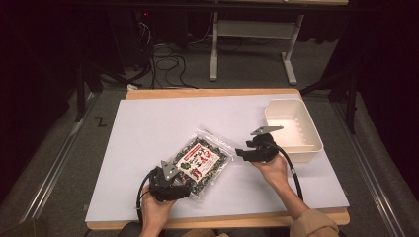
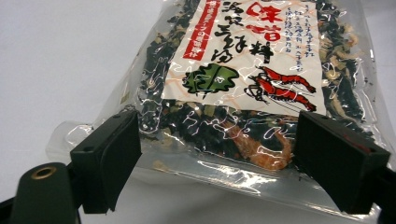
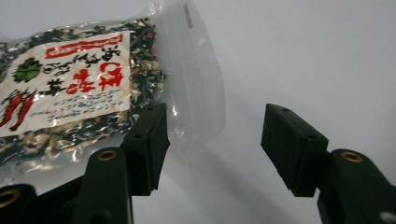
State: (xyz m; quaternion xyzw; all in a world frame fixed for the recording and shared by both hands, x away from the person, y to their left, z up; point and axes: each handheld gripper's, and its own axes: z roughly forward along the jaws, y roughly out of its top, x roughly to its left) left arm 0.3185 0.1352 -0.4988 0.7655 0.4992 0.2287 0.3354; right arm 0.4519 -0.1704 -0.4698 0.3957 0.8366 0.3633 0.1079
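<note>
Near the table's front edge, the seaweed-mix bag (image 1: 201,163) lies flat, with the white bin (image 1: 293,129) empty off to the far right. Left gripper (image 1: 179,183) straddles the bag's near end with wide jaws, not pinching yet, and the right gripper (image 1: 242,153) hangs wide open beside the bag's zip end, so the pickup's all still to do.

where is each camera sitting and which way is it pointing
High view: above the person's side, facing forward and down on the table; both forearms, left gripper, right gripper.
Left gripper view: on that gripper, looking along its open jaws at the snack bag.
Right gripper view: on that gripper, facing the bag's clear end beyond its open jaws.
All three views share the bag.
</note>
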